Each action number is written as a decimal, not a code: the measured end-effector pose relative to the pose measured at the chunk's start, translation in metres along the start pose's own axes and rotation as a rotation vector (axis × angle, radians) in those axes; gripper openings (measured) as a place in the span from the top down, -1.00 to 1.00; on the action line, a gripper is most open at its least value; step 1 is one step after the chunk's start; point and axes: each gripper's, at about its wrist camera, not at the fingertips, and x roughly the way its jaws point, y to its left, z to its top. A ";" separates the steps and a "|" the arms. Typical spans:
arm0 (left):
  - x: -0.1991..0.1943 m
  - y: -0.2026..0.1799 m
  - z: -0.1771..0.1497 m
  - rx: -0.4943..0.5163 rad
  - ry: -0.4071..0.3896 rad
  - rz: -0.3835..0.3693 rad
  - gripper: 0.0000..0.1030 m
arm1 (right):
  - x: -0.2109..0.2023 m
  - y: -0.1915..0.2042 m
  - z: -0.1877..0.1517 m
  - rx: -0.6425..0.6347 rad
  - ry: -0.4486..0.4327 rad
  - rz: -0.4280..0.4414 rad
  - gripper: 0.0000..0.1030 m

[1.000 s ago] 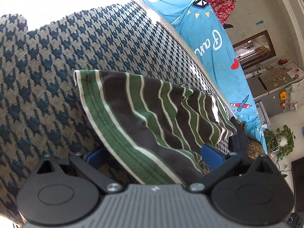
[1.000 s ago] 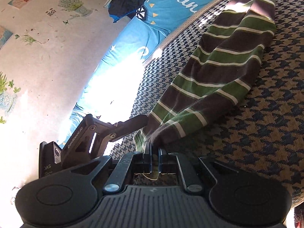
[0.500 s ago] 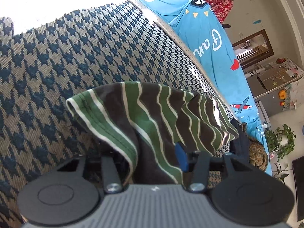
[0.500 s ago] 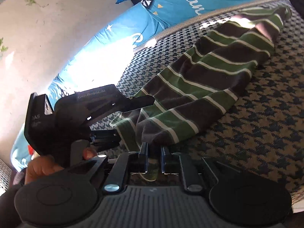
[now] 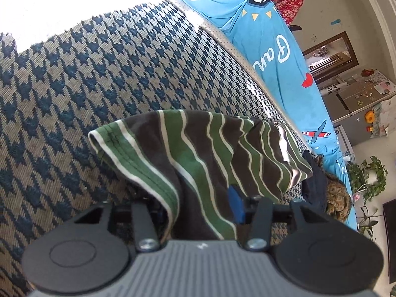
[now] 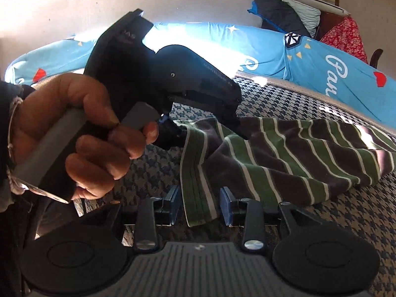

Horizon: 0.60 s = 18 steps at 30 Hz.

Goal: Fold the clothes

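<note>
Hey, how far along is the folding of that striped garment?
Early. The striped garment lies bunched on the houndstooth blanket, no neat fold showing. The left gripper pinches one hem; the right gripper is opening, hem loose between its pads. Flattening and folding remain.

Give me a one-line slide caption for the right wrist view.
Right gripper opening around the striped garment's hem while the left gripper pinches it.

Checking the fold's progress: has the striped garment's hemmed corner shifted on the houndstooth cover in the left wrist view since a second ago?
Yes. The striped garment hem corner has drawn in toward the left gripper, exposing more houndstooth cover.
</note>
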 end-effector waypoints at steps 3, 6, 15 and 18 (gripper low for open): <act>-0.001 0.000 0.003 -0.003 0.010 -0.002 0.14 | 0.015 0.004 -0.002 -0.036 0.023 -0.013 0.15; -0.002 0.000 0.004 -0.003 0.018 -0.009 0.14 | 0.027 0.009 -0.005 -0.080 0.049 -0.027 0.02; -0.001 0.014 0.003 -0.047 -0.004 -0.022 -0.13 | 0.031 0.014 -0.011 -0.127 0.011 -0.106 0.45; 0.003 0.016 0.006 -0.078 -0.018 -0.051 -0.43 | 0.032 0.007 -0.008 -0.086 0.011 -0.130 0.71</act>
